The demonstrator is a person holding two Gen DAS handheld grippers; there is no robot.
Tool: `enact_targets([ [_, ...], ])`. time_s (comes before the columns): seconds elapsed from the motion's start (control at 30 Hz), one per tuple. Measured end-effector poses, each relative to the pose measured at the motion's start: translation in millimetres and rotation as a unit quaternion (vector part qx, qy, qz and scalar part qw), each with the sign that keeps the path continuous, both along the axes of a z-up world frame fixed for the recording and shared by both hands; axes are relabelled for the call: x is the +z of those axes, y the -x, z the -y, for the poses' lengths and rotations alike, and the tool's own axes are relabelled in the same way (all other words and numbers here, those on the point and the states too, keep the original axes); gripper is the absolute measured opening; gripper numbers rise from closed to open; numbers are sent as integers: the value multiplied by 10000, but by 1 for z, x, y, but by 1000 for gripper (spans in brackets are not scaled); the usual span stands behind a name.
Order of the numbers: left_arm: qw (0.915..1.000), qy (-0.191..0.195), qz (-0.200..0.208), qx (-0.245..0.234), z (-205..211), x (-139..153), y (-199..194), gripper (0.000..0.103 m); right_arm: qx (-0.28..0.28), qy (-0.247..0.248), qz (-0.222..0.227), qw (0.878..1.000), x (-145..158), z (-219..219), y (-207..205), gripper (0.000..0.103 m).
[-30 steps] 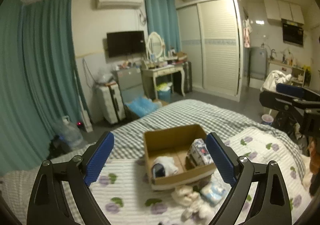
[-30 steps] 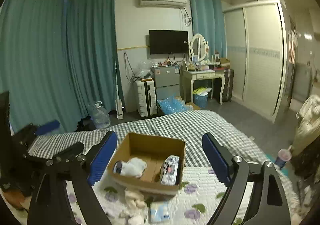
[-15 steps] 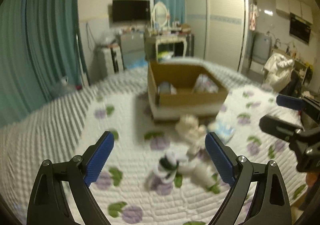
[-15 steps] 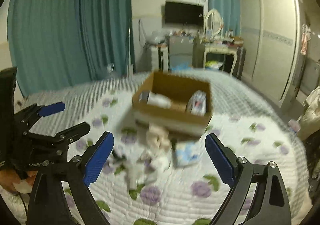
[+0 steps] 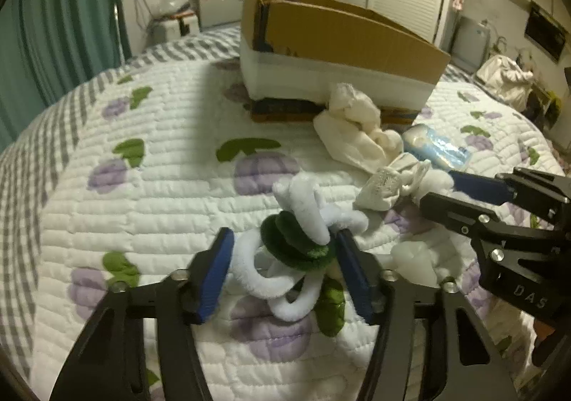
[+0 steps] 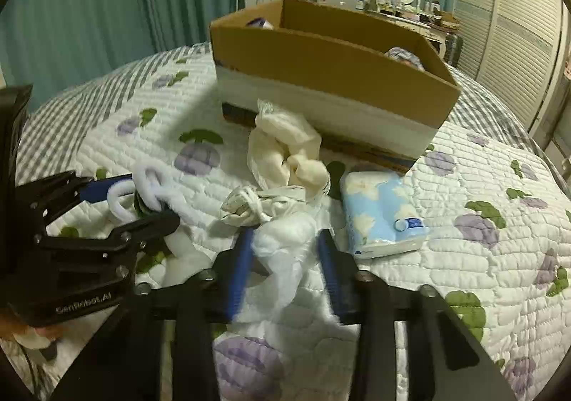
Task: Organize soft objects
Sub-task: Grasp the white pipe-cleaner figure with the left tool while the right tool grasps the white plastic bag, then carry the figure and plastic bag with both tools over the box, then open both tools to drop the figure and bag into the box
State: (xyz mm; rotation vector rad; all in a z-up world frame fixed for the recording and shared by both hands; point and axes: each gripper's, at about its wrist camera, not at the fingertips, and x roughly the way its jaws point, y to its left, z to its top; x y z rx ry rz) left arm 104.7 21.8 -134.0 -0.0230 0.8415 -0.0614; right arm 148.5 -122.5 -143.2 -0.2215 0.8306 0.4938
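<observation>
My left gripper [image 5: 283, 269] has closed around a fuzzy white and green plush ring bundle [image 5: 303, 244] on the bed; it also shows in the right wrist view [image 6: 150, 194]. My right gripper [image 6: 285, 261] has closed around a white fluffy cloth [image 6: 285, 244], seen in the left wrist view [image 5: 417, 258] too. A cardboard box [image 5: 339, 44] [image 6: 321, 72] stands behind. Cream cloth [image 6: 285, 151] [image 5: 353, 129], a small knotted sock [image 6: 246, 204] [image 5: 389, 183] and a blue tissue pack [image 6: 382, 215] [image 5: 439, 147] lie before the box.
The quilt [image 5: 142, 186] with purple flowers covers the bed. The box holds some items [image 6: 403, 56]. Teal curtains [image 6: 107, 8], a dresser [image 6: 410, 8] and a wardrobe [image 6: 517, 26] stand beyond the bed.
Both grippers dropped from high above down to the bed in front of the box, and their jaws narrowed from wide open onto the plush rings and the white cloth.
</observation>
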Motion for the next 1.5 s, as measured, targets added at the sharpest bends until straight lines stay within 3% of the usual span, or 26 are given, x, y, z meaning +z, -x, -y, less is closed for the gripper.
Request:
enact_targets([
  [0.13,10000,7,56,-5,-1,4,8,35,-8,-136,24,9999,4,8,6,28],
  [0.37,9996,69,227,125,-6,32,40,35,-206,-561,153,9981,39,35,30,27],
  [0.57,9986,54,531,51,2,76,64,35,-279,-936,301,9948,82,59,58,27],
  [0.77,9948,7,1006,-156,18,133,62,35,-138,-975,783,9920,143,61,60,27],
  [0.93,9904,20,1356,-255,26,178,27,35,19,-1260,1130,9856,201,54,28,27],
  [1.1,9878,-158,1519,-314,33,194,-33,35,94,-1187,1331,9839,223,37,-22,27],
  [1.27,9907,-308,1320,-144,31,176,-112,35,-44,-1183,1269,9848,213,29,-95,27],
  [1.5,9915,-606,1150,-104,31,124,-177,37,-201,-1267,804,9885,156,22,-186,28],
])
